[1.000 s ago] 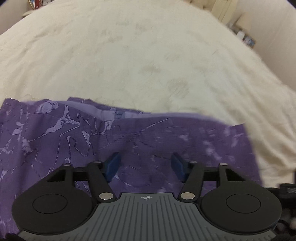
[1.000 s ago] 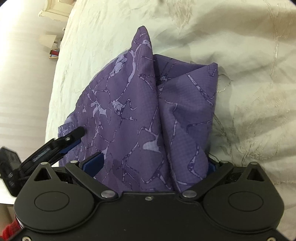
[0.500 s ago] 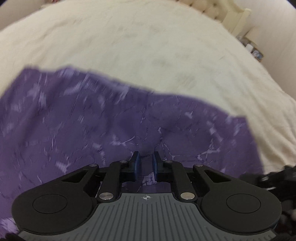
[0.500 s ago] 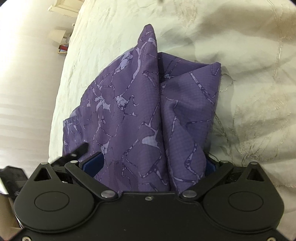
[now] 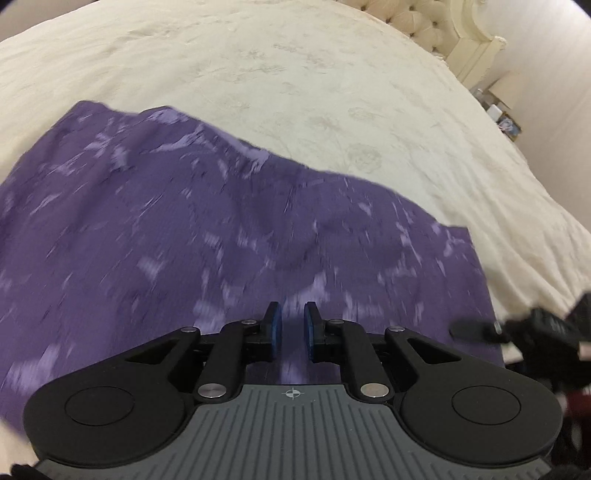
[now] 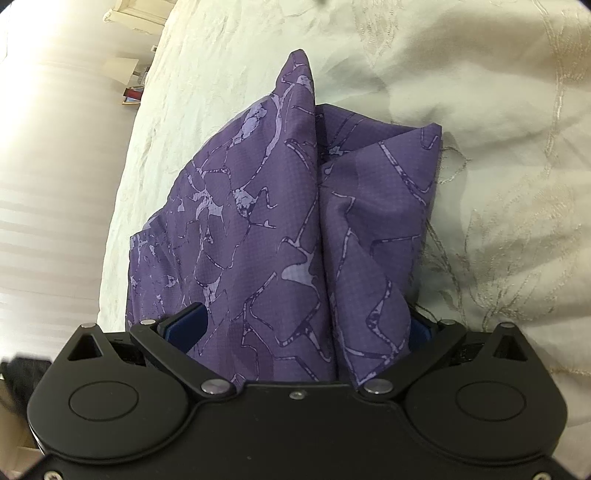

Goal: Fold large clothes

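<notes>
A purple garment point(image 5: 184, 236) with a pale crackle print lies spread on the cream bed. In the left wrist view my left gripper point(image 5: 291, 325) sits at its near edge, the blue pads drawn close with a thin fold of the cloth pinched between them. In the right wrist view the same purple garment point(image 6: 266, 229) rises in a folded bunch. My right gripper point(image 6: 301, 317) has its jaws spread wide, and the bunch fills the gap and drapes over the right pad. The left pad's blue face shows bare. A dark finger of the right gripper point(image 5: 476, 328) pokes in at the garment's right edge.
The cream embroidered bedspread point(image 5: 332, 92) stretches far beyond the garment. A tufted headboard point(image 5: 424, 18) stands at the top right, with small items on the floor point(image 5: 506, 122) beside it. The bed's left edge point(image 6: 122, 206) drops to a pale floor.
The left gripper's jaws went from wide apart to nearly together on the cloth. It slid across the garment, which now looks blurred. The right gripper and its bunch stayed put.
</notes>
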{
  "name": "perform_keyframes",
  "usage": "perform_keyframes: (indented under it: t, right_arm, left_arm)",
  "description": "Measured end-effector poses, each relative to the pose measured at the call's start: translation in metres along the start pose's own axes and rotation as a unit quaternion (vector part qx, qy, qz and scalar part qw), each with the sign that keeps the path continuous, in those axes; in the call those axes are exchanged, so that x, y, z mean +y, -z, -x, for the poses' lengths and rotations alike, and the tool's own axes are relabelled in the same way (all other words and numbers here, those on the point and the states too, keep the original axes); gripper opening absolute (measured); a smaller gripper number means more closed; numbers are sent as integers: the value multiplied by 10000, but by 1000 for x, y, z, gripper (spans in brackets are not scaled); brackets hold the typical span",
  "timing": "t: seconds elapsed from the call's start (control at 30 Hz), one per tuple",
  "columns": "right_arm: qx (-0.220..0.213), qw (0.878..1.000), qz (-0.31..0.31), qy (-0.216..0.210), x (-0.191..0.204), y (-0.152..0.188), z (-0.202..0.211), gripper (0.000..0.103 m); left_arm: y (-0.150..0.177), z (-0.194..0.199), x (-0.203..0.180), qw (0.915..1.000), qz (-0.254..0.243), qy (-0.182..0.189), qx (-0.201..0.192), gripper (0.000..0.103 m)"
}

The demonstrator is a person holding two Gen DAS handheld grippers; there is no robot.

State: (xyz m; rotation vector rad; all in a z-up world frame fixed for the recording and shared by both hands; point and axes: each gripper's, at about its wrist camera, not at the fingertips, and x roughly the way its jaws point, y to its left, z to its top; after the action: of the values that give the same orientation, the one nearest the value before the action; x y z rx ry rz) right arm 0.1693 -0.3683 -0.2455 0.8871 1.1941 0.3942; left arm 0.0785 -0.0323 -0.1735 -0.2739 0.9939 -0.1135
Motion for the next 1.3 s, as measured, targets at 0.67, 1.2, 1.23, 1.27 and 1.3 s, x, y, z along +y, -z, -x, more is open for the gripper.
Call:
perform_keyframes:
  t: [0.67,1.2,1.23,1.27,1.3]
  right_arm:
    - [29,9996,185,217,16,2,16,39]
    - [-356,9973,612,199,177,25,32,27]
    - [-352,9972,640,188,189,26,26,27]
    - [-351,9970,667,157,201,26,20,27]
    - [-349,9969,697,118,213,27,13,27]
  left_arm:
    - [22,-17,31,9994,164,208,236,14]
    - [9,-9,59,9891,-694,957,877,14]
    - [5,-8,61,9877,-780,999,920,14]
    - [1,-4,64,9872,-833,999,918,14]
    - [-2,2,69,9875,-849,1006,864,15]
